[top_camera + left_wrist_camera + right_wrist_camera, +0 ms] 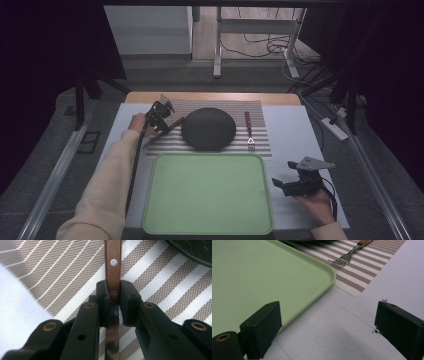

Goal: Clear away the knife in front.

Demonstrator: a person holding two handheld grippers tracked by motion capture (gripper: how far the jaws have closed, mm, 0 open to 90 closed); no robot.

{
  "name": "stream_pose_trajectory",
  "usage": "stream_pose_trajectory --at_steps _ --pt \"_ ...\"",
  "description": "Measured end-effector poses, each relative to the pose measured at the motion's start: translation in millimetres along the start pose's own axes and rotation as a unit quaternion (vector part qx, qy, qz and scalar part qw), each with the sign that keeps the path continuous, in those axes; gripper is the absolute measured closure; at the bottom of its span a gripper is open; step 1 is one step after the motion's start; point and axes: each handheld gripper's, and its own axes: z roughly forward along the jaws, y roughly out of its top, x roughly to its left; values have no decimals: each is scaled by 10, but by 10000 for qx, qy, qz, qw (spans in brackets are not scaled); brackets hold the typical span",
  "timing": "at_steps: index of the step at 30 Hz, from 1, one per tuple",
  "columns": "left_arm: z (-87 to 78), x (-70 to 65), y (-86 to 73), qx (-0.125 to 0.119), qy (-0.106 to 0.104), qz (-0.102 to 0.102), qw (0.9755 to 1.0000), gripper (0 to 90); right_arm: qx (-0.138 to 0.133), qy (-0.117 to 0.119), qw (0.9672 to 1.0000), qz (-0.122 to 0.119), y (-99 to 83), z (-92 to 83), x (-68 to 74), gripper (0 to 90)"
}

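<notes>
— Where's the left gripper?

— Out at the end of a long, outstretched left arm in a pale sleeve, its jaws nearly together and pressed on a knife held between the pads.

— And the right gripper?

— Close to the body in the right hand, wrist bent inward, jaws spread wide with nothing between the fingertips.

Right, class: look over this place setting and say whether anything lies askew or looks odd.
The wood-handled knife lies diagonally left of the round dark plate, while the wood-handled fork lies straight on the right. The left tool is shut on the knife.
</notes>
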Motion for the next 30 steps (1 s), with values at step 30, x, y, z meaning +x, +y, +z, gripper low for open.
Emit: stream_pose_trajectory --at_steps 30 --pt "-670 -673 -497 -611 -167 557 9964 778 -19 46 10000 17 12 30 3 72"
